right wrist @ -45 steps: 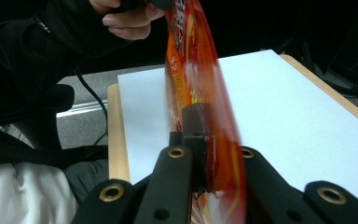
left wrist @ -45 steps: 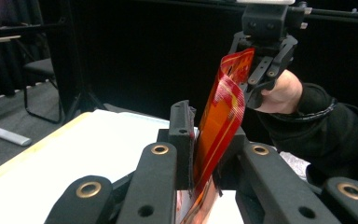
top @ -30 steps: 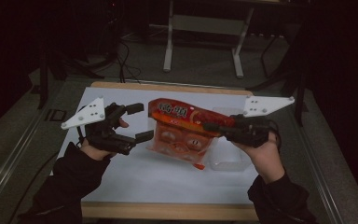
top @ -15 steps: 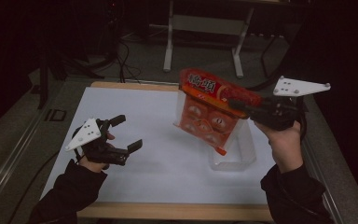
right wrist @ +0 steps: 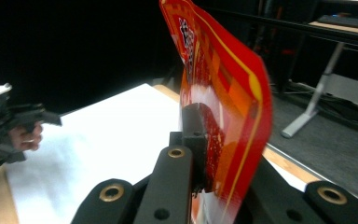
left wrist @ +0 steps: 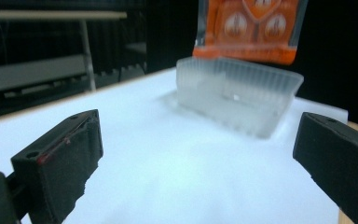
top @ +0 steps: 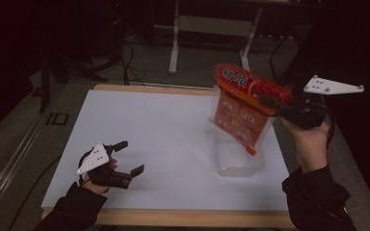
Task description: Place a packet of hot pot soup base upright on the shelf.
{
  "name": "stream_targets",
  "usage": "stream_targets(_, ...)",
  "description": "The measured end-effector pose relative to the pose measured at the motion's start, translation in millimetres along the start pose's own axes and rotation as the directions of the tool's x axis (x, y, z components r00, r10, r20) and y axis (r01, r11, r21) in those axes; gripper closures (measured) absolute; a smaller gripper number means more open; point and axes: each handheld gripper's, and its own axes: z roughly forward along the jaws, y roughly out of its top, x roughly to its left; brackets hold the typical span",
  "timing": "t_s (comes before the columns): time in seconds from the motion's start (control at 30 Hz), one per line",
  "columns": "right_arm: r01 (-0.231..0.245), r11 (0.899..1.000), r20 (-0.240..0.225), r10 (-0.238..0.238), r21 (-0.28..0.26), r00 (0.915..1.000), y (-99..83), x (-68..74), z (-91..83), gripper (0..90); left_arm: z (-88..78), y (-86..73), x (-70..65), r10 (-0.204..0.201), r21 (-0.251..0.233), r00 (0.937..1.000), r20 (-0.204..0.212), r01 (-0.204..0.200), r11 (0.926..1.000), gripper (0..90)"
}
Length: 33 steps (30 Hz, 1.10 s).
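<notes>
left gripper [top: 127, 157] let go, dropped low; snack bag [top: 243, 108] now prob. over tub [top: 238, 156].

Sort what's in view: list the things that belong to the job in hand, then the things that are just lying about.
In the job:
- orange snack packet, clamped in the right gripper
- clear plastic tub on the white table, below the packet
- left gripper, open, empty

Lying about:
- metal stand on the floor
- cables on the floor

White table [top: 173, 130] (wood-edged), clear plastic tray [top: 238, 161]
</notes>
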Motion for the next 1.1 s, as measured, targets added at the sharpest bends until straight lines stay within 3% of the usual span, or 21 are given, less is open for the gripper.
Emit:
stream_targets(0.13, -0.023, 1.0, 0.016, 0.023, 0.001, 0.9996, -8.0, -9.2, -3.2, 90.0, -0.2, -9.5, -0.2, -0.012, 0.008, 0.9999, -0.003, 0.012, 0.9999, 2.2)
stream_targets(0.4, -0.05, 0.999, 0.038, 0.05, 0.01, 0.998, -26.8, -18.1, -2.5, 90.0, -3.4, -21.4, 2.1, -0.056, -0.019, 0.9979, -0.032, 0.056, 0.9983, 2.2)
stream_targets(1.1, -0.15, 0.987, 0.035, 0.148, 0.065, 0.9884, -82.4, -34.3, 23.3, 90.0, -2.1, -27.6, 1.7, -0.059, -0.02, 0.9981, -0.018, 0.058, 0.9981, 2.2)
